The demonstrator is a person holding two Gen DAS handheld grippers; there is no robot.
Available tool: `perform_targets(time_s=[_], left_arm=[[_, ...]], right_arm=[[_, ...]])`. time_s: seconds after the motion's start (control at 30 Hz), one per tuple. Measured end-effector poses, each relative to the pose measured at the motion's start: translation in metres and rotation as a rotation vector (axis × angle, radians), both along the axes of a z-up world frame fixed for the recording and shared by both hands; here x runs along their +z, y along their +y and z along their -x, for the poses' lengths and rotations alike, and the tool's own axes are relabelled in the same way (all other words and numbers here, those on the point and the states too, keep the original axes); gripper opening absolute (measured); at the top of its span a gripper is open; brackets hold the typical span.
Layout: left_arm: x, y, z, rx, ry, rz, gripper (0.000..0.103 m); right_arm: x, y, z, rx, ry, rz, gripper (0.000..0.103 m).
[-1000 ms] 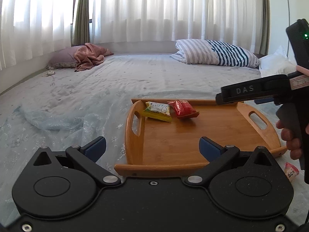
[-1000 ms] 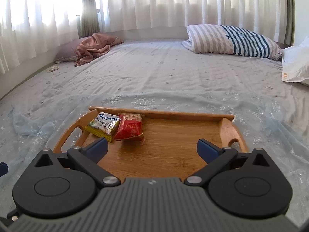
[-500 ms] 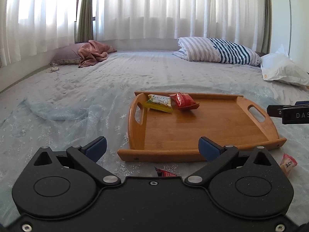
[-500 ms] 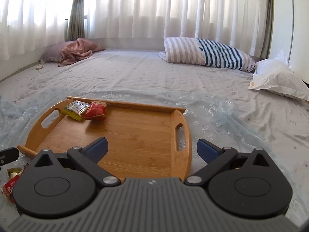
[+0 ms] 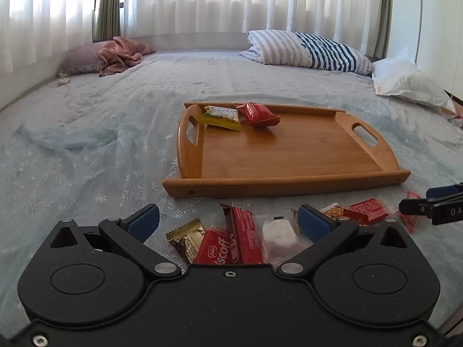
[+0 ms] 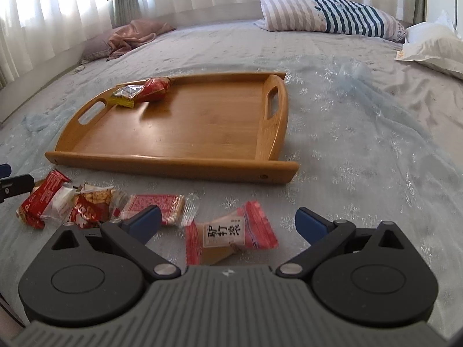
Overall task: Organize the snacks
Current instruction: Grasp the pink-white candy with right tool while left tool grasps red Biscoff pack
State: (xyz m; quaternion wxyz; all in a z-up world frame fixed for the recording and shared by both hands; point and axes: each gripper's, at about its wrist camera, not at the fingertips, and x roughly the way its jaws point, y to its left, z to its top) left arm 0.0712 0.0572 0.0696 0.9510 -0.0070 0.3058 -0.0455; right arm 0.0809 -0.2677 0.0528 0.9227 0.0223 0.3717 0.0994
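Note:
A wooden tray (image 5: 289,156) (image 6: 173,133) lies on the bed, holding a yellow snack pack (image 5: 221,117) (image 6: 126,94) and a red snack pack (image 5: 259,114) (image 6: 154,88) at its far left corner. Several loose snacks lie on the bedspread in front of the tray. My left gripper (image 5: 228,221) is open above a red Biscoff pack (image 5: 215,250), a red bar (image 5: 246,235) and a white candy (image 5: 279,235). My right gripper (image 6: 228,221) is open above a red-and-tan pack with Chinese characters (image 6: 228,235). A red wafer pack (image 6: 157,204) lies beside it.
A striped pillow (image 5: 309,50), a white pillow (image 5: 411,82) and a pink cloth on a mauve pillow (image 5: 115,55) lie at the far side of the bed. Curtains hang behind. A sheer blue cloth (image 5: 72,141) covers the bedspread under the tray.
Both grippers have pulled back from the tray toward the near side of the bed and tilted down. The loose snacks in front of the tray have come into view.

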Motion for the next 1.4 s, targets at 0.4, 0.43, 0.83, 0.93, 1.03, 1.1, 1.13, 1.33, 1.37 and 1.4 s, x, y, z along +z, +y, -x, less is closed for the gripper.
perform_targets(time_s=[0.4,0.43,0.83,0.93,1.03,1.1,1.13,1.33,1.37,1.4], left_arm=[[0.0,0.014,0.015,0.03,0.001,0.015,0.102],[-0.001,0.014,0.016,0.03,0.005,0.018,0.102],[-0.018,0.005,0.016,0.025,0.035,-0.002,0.098],[-0.021,0.002,0.016,0.026,0.032,-0.029,0.093],[-0.025,-0.002,0.016,0.061,0.032,-0.115,0.08],[-0.028,-0.003,0.016,0.073,0.027,-0.145,0.079],[-0.028,-0.002,0.016,0.068,0.026,-0.137,0.078],[-0.023,-0.015,0.017,0.007,0.001,-0.13,0.076],[-0.024,-0.019,0.017,0.001,-0.003,-0.144,0.075],[-0.026,-0.023,0.015,-0.008,-0.002,-0.158,0.07]], right_arm=[[-0.018,0.001,0.005,0.098,-0.019,0.088,0.086],[-0.018,0.002,0.005,0.102,-0.024,0.091,0.086],[-0.016,0.006,0.005,0.095,-0.05,0.086,0.063],[-0.016,0.004,0.009,0.066,-0.055,0.07,0.059],[-0.016,0.002,0.013,0.041,-0.063,0.054,0.059],[-0.018,-0.002,0.016,0.022,-0.064,0.026,0.059],[-0.019,-0.003,0.017,0.015,-0.064,0.012,0.059],[-0.022,-0.002,0.02,-0.002,-0.076,0.0,0.062],[-0.023,-0.001,0.02,-0.001,-0.079,0.008,0.062],[-0.023,0.001,0.02,0.0,-0.083,0.016,0.063]])
